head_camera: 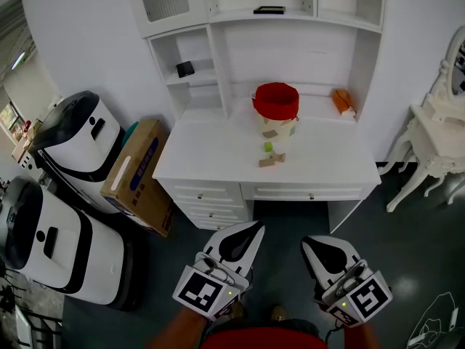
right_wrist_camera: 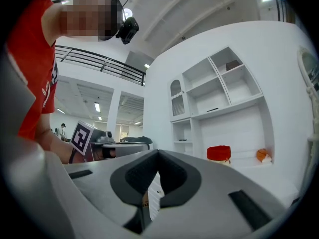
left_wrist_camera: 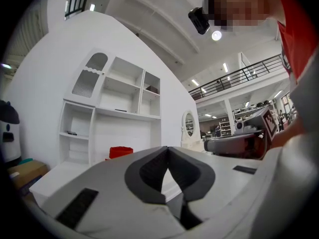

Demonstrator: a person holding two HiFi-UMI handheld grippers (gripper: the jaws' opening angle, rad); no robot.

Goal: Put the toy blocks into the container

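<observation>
Left gripper [head_camera: 251, 235] and right gripper [head_camera: 314, 247], jaws together on nothing, basket [head_camera: 276, 107] well ahead, seemingly empty, blocks [head_camera: 272, 158] just short of it

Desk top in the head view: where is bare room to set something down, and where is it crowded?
Bare: the left half of the desk, from the shelf unit to the front edge, and the right front, forward of the orange object. Crowded: the centre, where the red container, green block and wooden blocks sit.

The red-topped container [head_camera: 276, 112] stands upright on the desk [head_camera: 211, 151], a green block [head_camera: 268, 147] and tan blocks [head_camera: 272, 160] near it.
</observation>
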